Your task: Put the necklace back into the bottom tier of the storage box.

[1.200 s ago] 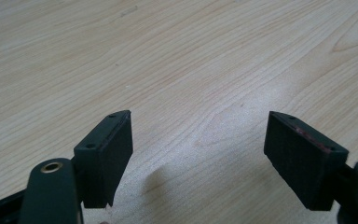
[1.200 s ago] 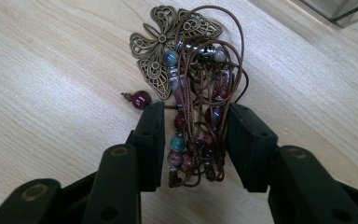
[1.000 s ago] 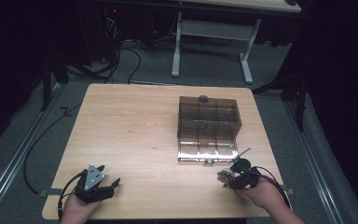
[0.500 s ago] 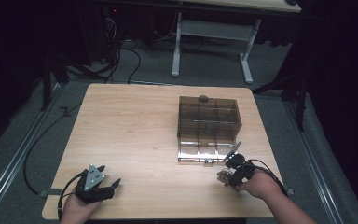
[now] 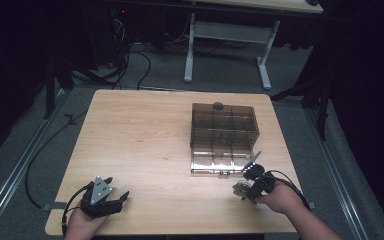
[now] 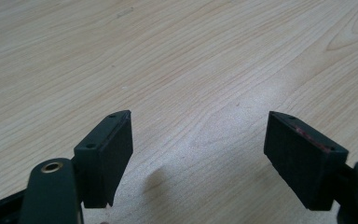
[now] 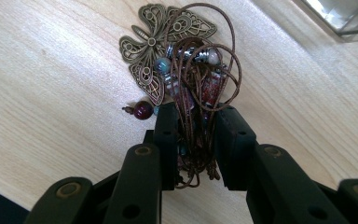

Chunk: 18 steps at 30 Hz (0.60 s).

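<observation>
Pale wooden table [image 5: 145, 140]: near its front right corner, the right gripper [image 7: 193, 116] has just been closing and now pinches the bunched cord of a butterfly necklace [image 7: 168, 51]. Left gripper [image 6: 198, 135] gapes wide, empty, near the front left corner.

A: Where are we finding free passage on the table [image 5: 140, 130]?

B: We are seeing bare wood across the whole left half, and between the open jaws of the left gripper [image 6: 198, 154].

A: What is obstructing us?

B: The compartment box [image 5: 224, 137] is occupying the right centre. The necklace [image 7: 186, 70] is lying just beside its near corner, leaving us a narrow strip along the near edge.
</observation>
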Tool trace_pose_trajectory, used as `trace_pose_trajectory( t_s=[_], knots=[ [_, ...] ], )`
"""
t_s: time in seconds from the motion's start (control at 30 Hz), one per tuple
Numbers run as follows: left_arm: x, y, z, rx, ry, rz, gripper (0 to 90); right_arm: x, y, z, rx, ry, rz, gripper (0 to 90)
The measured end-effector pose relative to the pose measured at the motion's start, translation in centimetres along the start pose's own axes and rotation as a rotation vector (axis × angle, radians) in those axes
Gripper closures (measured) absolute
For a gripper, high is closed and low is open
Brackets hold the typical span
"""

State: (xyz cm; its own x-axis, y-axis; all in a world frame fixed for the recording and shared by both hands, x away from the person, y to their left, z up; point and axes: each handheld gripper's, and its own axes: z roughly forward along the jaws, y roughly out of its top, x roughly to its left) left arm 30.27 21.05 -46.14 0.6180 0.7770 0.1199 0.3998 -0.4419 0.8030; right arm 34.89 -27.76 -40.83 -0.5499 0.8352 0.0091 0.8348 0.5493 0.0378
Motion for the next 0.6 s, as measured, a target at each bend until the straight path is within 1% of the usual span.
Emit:
trace_pose_trajectory(
  t_s=[0.07, 0.13, 0.17, 0.33, 0.53, 0.6],
  knots=[
    [0.0, 0.0, 0.0, -0.001, -0.001, -0.003, 24.0, 0.0, 0.0, -0.5, -0.008, -0.003, -0.005, 72.7],
    [0.0, 0.0, 0.0, -0.001, -0.003, -0.003, 24.0, 0.0, -0.1, -0.6, -0.01, -0.002, -0.006, 72.6],
    [0.0, 0.0, 0.0, 0.0, -0.003, -0.002, 24.0, -0.1, -0.1, -1.1, -0.015, 0.004, -0.004, 72.7],
    [0.0, 0.0, 0.0, 0.0, -0.003, 0.0, 24.0, -0.4, -0.1, -1.8, -0.04, 0.017, 0.002, 72.7],
    [0.0, 0.0, 0.0, 0.0, -0.006, 0.002, 23.9, -0.5, 0.0, -2.8, -0.049, 0.013, -0.001, 72.7],
    [0.0, 0.0, 0.0, -0.001, -0.005, -0.001, 23.9, -0.6, 0.0, -3.1, -0.052, 0.015, 0.006, 72.7]
  ],
)
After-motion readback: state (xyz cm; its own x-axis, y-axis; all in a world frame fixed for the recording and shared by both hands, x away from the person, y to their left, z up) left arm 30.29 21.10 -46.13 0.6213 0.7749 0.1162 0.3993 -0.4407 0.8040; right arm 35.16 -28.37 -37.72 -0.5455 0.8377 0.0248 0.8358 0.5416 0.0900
